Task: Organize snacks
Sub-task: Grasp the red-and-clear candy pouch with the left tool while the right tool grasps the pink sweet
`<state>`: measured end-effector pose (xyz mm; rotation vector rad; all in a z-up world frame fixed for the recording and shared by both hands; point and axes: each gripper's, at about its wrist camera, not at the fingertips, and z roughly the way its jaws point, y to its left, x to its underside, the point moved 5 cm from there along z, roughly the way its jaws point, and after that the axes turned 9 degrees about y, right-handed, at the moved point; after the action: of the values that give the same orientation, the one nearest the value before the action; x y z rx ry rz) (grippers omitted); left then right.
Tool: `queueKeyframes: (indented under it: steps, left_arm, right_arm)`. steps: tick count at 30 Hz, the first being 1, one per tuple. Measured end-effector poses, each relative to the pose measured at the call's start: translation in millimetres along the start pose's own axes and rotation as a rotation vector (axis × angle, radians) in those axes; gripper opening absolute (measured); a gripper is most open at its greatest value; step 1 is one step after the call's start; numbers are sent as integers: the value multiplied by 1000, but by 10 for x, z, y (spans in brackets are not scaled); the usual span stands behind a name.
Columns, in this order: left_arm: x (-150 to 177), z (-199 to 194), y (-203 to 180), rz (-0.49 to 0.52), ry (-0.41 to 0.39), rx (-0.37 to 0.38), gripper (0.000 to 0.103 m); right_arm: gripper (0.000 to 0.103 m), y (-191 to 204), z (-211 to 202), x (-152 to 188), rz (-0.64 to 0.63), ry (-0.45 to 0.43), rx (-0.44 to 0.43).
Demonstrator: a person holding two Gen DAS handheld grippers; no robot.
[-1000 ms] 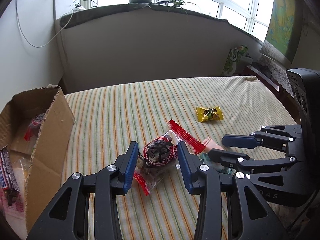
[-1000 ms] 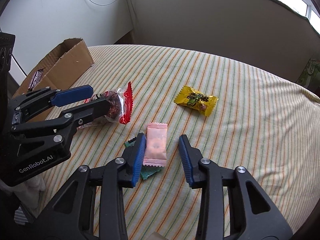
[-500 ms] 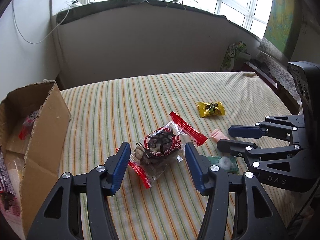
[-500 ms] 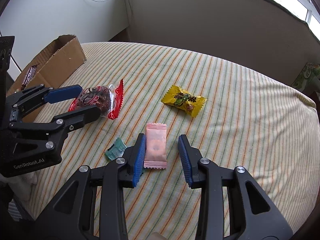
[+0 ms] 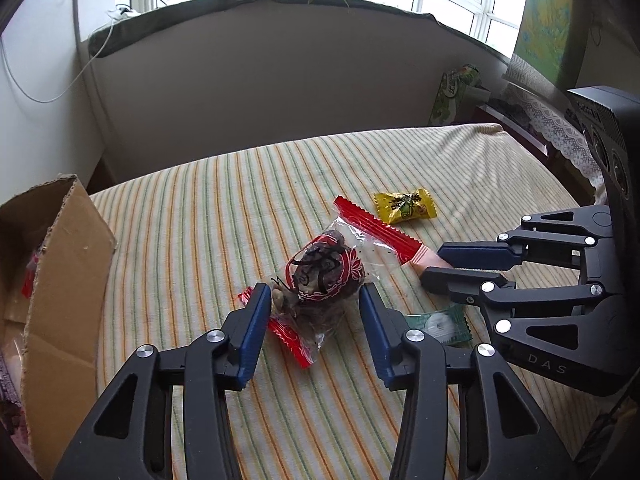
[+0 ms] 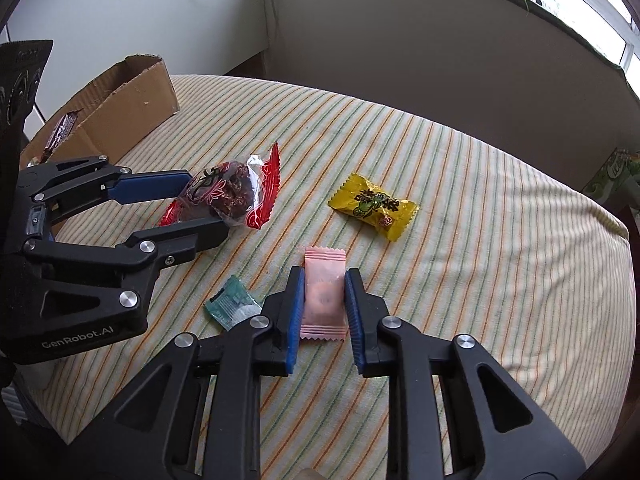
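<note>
On a striped table, the left claw has just closed around a clear red-edged snack bag while the right claw has just clamped a pink candy wrapper; both picks seem ready for lifting toward the brown cardboard box at the far left corner.

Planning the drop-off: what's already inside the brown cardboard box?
Inside the brown cardboard box, a dark wrapped bar and a red wrapper show. Its walls hide the rest.

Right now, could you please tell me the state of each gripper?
Left gripper: jaws just closing on the red snack bag, both touching it.
Right gripper: jaws just closed on the pink packet.
</note>
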<state>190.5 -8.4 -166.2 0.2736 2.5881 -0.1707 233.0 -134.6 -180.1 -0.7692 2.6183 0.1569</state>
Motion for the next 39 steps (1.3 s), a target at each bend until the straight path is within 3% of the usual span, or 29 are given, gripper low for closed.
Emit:
queueKeyframes:
  steps: [16, 25, 39]
  left_arm:
    - [77, -231, 84, -62, -42, 28, 34]
    - [125, -276, -74, -3, -44, 18, 33]
    - [222, -840, 156, -122, -142, 8, 33]
  right_arm:
    - [20, -156, -222, 123, 61, -56, -17]
    - [20, -146, -319, 229, 68, -60, -6]
    - [20, 67, -799, 174, 47, -147, -10]
